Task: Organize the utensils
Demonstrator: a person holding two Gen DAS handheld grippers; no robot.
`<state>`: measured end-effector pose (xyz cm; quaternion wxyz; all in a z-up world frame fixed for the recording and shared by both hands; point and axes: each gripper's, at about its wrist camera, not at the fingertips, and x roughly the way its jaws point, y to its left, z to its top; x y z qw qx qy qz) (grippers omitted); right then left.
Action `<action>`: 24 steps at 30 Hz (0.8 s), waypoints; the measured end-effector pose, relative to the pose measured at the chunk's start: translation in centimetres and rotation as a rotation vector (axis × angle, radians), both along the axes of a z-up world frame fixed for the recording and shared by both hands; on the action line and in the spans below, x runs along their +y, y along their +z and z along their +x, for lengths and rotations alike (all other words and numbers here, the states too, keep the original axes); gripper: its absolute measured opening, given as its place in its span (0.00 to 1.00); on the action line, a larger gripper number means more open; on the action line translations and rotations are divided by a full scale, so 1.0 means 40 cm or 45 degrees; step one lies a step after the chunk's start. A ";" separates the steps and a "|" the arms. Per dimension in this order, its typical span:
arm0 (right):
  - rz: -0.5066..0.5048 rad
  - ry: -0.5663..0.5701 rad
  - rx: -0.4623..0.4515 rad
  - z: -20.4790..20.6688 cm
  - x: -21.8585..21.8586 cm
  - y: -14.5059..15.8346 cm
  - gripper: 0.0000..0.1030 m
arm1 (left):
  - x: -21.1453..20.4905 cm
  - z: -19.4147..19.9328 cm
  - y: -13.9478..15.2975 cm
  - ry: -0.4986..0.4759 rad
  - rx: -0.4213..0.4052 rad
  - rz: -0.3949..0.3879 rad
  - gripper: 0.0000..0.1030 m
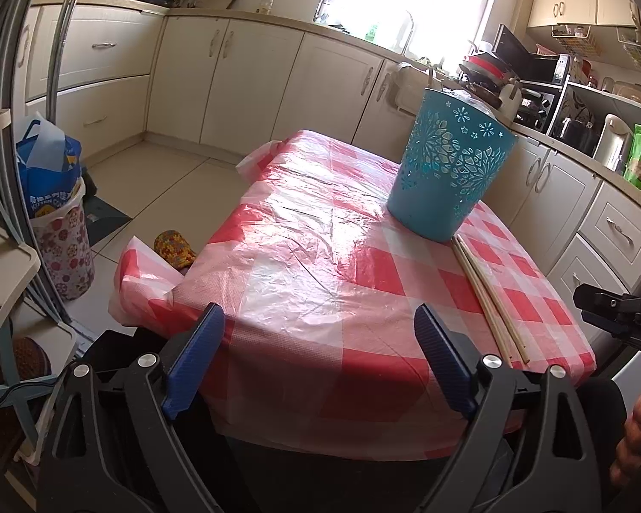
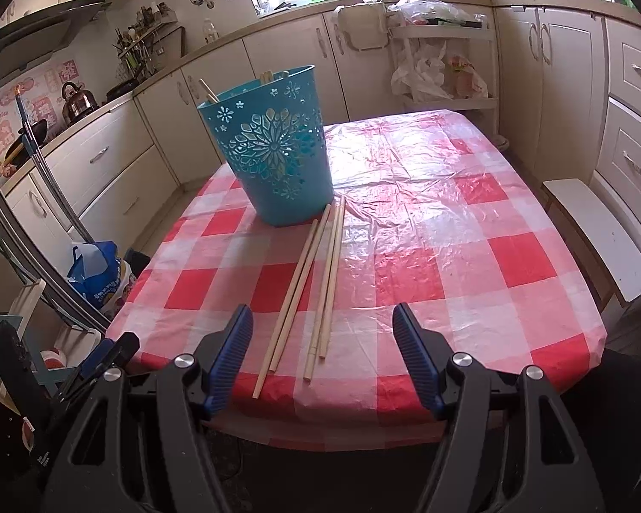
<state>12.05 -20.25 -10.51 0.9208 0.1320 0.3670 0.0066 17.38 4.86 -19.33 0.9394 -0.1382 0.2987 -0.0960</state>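
Note:
A teal cut-out basket (image 2: 277, 149) stands upright on the red-and-white checked table (image 2: 470, 256). Chopstick tips poke above its rim. Several wooden chopsticks (image 2: 312, 286) lie flat on the cloth, running from the basket's base toward the near edge. In the left wrist view the basket (image 1: 448, 171) stands at the right and the chopsticks (image 1: 489, 295) lie beside it. My right gripper (image 2: 322, 342) is open and empty, low over the near ends of the chopsticks. My left gripper (image 1: 318, 350) is open and empty at the near table edge, left of the chopsticks.
Kitchen cabinets and counters (image 1: 243, 68) run around the table. A white bench (image 2: 598, 231) stands at the table's right side. A floral bin with a blue bag (image 1: 60, 213) stands on the floor to the left. The right gripper's body (image 1: 615, 312) shows at the right edge.

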 end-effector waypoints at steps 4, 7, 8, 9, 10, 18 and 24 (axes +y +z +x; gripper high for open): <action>0.011 -0.007 0.011 0.001 -0.005 -0.006 0.64 | -0.001 0.000 0.000 0.000 0.000 0.001 0.83; 0.022 -0.016 0.023 0.003 -0.012 -0.011 0.64 | 0.000 0.002 0.000 -0.001 -0.001 0.006 0.83; 0.027 -0.020 0.028 0.004 -0.015 -0.013 0.64 | 0.000 0.002 0.000 -0.001 -0.001 0.008 0.83; 0.033 -0.024 0.032 0.004 -0.018 -0.015 0.64 | 0.000 0.002 0.000 -0.001 -0.001 0.010 0.83; 0.038 -0.027 0.037 0.005 -0.019 -0.017 0.64 | 0.000 0.002 0.000 -0.001 -0.001 0.012 0.84; 0.081 -0.059 0.073 0.006 -0.037 -0.033 0.64 | -0.003 0.002 0.000 -0.001 -0.001 0.026 0.85; 0.100 -0.073 0.086 0.006 -0.045 -0.039 0.64 | -0.004 0.002 0.000 0.000 -0.001 0.034 0.85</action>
